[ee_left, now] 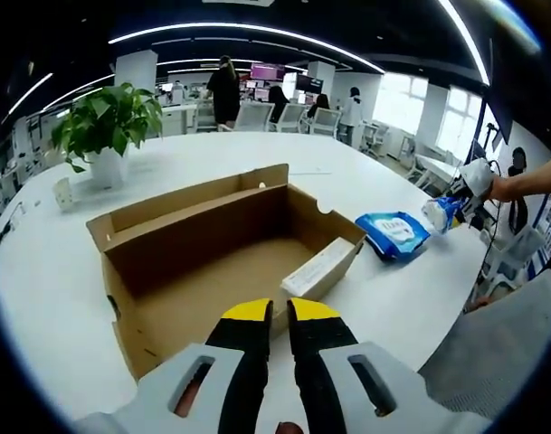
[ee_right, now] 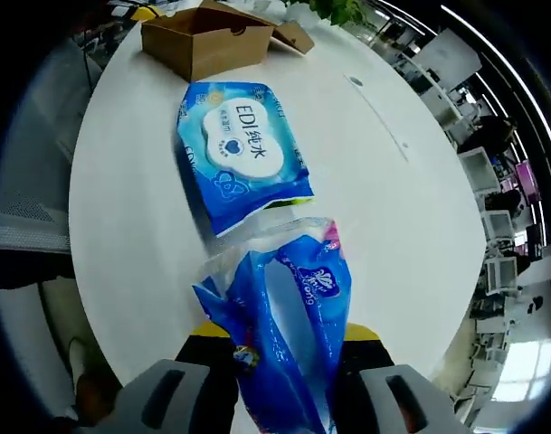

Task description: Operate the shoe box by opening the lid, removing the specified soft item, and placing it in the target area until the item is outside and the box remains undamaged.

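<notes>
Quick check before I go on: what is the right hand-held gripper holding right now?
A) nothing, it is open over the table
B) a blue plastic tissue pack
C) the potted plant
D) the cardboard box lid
B: the right gripper view shows the right hand-held gripper shut on a crinkled blue plastic tissue pack, above the white table.

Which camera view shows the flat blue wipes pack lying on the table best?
The right gripper view: the wipes pack lies close and face-up on the white table, its printed label readable. In the left gripper view the pack is small and far, right of the open shoe box.
</notes>
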Action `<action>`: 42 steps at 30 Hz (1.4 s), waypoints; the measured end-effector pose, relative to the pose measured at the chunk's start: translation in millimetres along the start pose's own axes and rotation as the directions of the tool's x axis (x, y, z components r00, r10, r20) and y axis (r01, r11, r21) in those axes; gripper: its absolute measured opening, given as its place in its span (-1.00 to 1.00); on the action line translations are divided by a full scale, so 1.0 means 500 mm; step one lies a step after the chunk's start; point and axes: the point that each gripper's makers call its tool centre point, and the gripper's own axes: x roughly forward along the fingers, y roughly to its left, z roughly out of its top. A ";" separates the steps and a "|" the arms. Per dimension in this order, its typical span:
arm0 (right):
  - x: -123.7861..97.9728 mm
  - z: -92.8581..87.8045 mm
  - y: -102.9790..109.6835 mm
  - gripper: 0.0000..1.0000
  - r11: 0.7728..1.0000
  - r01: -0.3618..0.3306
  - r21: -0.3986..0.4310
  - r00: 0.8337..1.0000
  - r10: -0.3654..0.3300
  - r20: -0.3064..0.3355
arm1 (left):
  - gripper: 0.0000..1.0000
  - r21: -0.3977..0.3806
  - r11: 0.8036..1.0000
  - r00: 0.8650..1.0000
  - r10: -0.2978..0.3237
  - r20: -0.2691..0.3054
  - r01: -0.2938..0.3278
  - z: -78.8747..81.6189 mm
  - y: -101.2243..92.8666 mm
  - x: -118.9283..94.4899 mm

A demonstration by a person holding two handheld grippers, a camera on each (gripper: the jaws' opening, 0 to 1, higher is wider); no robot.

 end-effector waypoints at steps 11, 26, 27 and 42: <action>0.047 0.019 -0.008 -0.23 0.997 -0.032 -0.070 0.999 0.031 -0.017 | -0.88 0.011 1.000 1.000 0.006 -0.013 -0.006 -0.006 0.002 0.002; 0.084 0.037 -0.006 -0.18 0.989 -0.060 -0.133 0.998 0.056 -0.032 | -0.87 0.014 1.000 1.000 0.005 -0.021 -0.005 -0.011 0.002 0.006; 0.085 0.037 -0.003 -0.18 0.987 -0.065 -0.145 0.998 0.060 -0.034 | -0.87 0.013 1.000 1.000 0.005 -0.020 -0.004 -0.011 0.002 0.006; 0.063 0.029 -0.011 -0.19 0.972 -0.043 -0.231 0.998 0.030 -0.062 | -0.87 0.007 1.000 1.000 -0.010 -0.003 0.010 -0.004 -0.005 0.004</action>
